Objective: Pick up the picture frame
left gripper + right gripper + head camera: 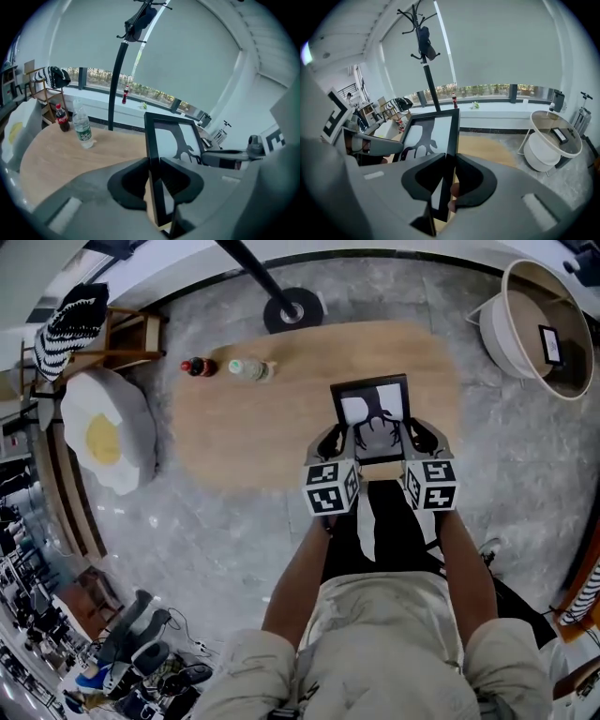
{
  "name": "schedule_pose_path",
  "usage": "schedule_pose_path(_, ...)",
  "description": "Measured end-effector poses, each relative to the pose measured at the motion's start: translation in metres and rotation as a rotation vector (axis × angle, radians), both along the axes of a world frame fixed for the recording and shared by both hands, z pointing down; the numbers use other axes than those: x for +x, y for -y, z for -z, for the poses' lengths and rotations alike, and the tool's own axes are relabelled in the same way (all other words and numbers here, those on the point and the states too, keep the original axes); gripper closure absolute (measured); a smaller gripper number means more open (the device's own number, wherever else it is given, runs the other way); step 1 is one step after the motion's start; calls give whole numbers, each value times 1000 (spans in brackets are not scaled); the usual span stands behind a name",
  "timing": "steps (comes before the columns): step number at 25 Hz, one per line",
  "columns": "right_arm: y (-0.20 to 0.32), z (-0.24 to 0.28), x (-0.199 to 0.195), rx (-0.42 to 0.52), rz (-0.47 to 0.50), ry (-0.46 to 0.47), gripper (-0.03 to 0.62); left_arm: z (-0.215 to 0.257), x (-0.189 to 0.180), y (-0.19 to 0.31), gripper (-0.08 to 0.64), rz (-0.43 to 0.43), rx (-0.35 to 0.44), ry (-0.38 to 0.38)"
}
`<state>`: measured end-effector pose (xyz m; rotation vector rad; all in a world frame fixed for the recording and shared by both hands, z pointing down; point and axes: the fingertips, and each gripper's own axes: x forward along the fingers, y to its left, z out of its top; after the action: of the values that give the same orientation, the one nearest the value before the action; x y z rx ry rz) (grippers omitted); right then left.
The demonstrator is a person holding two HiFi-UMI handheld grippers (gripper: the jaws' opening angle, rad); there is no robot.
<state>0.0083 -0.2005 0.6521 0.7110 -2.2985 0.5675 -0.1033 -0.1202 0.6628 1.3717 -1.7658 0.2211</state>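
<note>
Left gripper (335, 441) and right gripper (419, 438) are both clamped on the picture frame (372, 407), one on each side rail. The left one's jaws pinch the black left edge, and the right one's jaws pinch the black right edge, with the pads pressed against the moulding in each case. The frame hangs between them with its face tilted up towards the person, showing a white picture with a dark branching figure on it. It sits over the near right part of the wooden table (248, 427) and looks to be clear of the tabletop. At the far left of that table a small cola bottle (198, 367) and a clear water bottle (248, 369) lie just beside each other, well apart from the frame. Off the table's left end a fried-egg cushion (105, 432) rests on the floor. The round base of a coat stand (292, 310) stands beyond the far edge, and a round white side table (525, 357) sits off to the far right.
</note>
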Motion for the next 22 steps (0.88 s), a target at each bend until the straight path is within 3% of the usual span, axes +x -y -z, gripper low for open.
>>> schedule_pose_path(16, 45, 149, -26, 255, -66, 152, 520, 146, -32, 53, 471, -58, 233, 149)
schedule_pose_path(22, 56, 215, -54, 364, -62, 224, 520, 213, -61, 66, 474, -28, 339, 207)
